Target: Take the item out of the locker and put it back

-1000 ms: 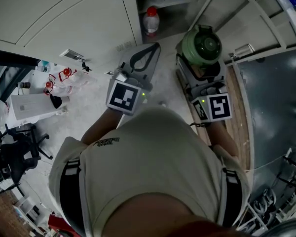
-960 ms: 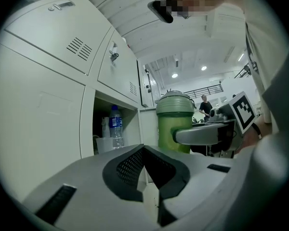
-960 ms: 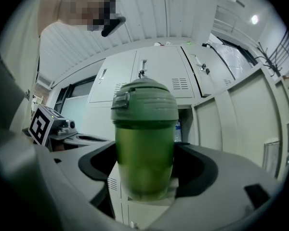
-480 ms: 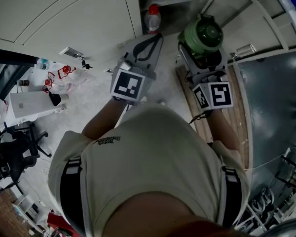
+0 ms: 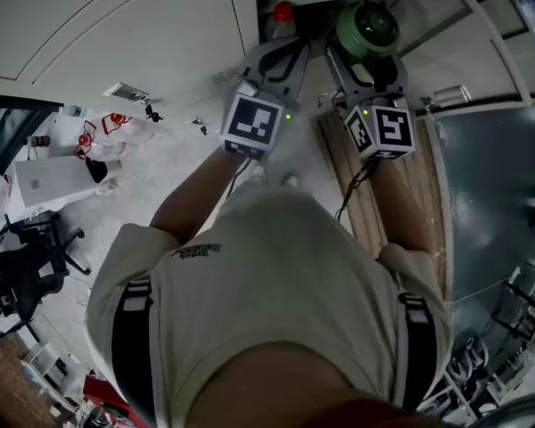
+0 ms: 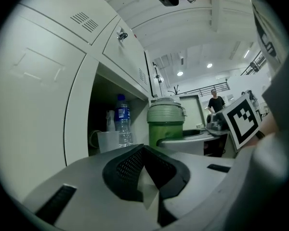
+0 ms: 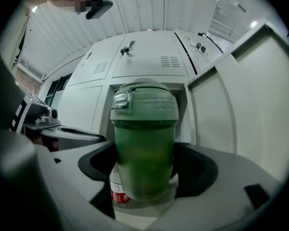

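Jug (image 7: pixel 143 138) is pinched upright in the right claw (image 7: pixel 144 170), just short of the open locker (image 6: pixel 79 119) ahead, so putting back is judged in hand and a level push inward is called for; the left claw (image 6: pixel 145 153) alongside is pressed together, empty.

Frosted green plastic flask (image 7: pixel 143 150)

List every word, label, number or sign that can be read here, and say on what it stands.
No text is readable.
Dark print on the beige shirt: too small.
Blue label on the clear plastic water bottle: blurred.
Red-and-white label on the small bottle behind the green lidded plastic jug: blurred.
Patterns only, no words: the black-and-white square markers.
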`<state>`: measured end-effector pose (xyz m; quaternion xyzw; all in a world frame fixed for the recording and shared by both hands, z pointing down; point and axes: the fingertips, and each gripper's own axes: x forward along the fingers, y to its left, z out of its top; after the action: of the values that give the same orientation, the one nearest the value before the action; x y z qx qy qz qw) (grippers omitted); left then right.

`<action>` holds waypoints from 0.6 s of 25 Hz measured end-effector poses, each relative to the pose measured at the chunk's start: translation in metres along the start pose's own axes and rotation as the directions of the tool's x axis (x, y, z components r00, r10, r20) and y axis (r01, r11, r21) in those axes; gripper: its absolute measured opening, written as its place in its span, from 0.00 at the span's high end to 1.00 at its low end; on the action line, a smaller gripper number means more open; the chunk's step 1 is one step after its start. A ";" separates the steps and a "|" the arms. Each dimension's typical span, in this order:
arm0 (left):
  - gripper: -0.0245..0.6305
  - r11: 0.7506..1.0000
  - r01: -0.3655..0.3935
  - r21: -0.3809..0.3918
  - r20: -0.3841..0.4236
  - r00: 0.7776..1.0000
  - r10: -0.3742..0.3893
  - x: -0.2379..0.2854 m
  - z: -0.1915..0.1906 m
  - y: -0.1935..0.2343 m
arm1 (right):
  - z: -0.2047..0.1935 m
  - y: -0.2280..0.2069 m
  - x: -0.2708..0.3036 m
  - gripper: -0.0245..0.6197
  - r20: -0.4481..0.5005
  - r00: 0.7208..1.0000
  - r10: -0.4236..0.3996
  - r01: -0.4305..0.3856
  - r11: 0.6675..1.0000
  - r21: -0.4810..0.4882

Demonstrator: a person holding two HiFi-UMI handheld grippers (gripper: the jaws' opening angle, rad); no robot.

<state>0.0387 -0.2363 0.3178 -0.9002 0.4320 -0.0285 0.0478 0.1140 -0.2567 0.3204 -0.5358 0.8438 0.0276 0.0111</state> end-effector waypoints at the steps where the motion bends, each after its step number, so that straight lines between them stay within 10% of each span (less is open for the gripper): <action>1: 0.94 1.000 -0.001 0.002 -0.003 1.000 0.001 0.004 -0.004 0.002 | -0.006 -0.003 0.006 0.38 -0.004 1.000 -0.007 0.007 1.000 0.001; 15: 0.94 1.000 -0.012 -0.017 -0.051 0.999 0.011 0.040 -0.064 0.004 | -0.100 -0.032 0.061 0.38 -0.099 0.992 -0.073 0.078 0.996 0.046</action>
<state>0.0551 -0.2742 0.3816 -0.8970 0.4385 -0.0473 0.0291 0.1176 -0.3315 0.4166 -0.5677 0.8229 -0.0200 -0.0157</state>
